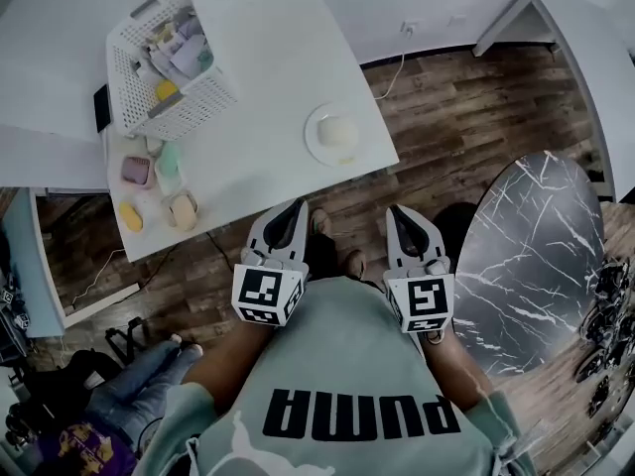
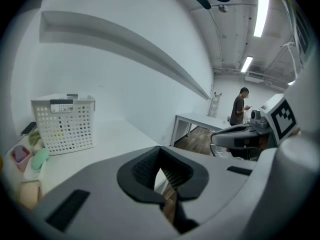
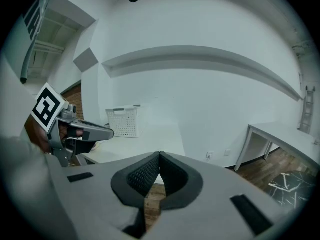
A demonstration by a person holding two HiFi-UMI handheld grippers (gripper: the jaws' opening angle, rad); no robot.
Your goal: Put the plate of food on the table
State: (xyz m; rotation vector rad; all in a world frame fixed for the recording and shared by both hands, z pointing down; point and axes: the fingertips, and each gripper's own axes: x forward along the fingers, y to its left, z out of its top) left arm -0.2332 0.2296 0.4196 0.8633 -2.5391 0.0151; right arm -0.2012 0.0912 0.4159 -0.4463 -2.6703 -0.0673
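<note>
Head view: sage shirt [image 1: 347,385] nearest. Left tool [image 1: 296,209] and right tool [image 1: 401,212] are held side by side, short of the white tabletop [image 1: 258,167]. Plate of food [image 1: 335,134] rests near that tabletop's near edge, apart from both tools.
Left gripper view: jaws pressed together, empty; perforated basket [image 2: 64,124] beyond.
Right gripper view: jaws together, empty.

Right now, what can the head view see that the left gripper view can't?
Only the head view shows the plate of food, sitting near the edge of the white table, and the dark marble table. Only the left gripper view shows a person standing far off and the ceiling lights. Both show the white basket on that white table.
</note>
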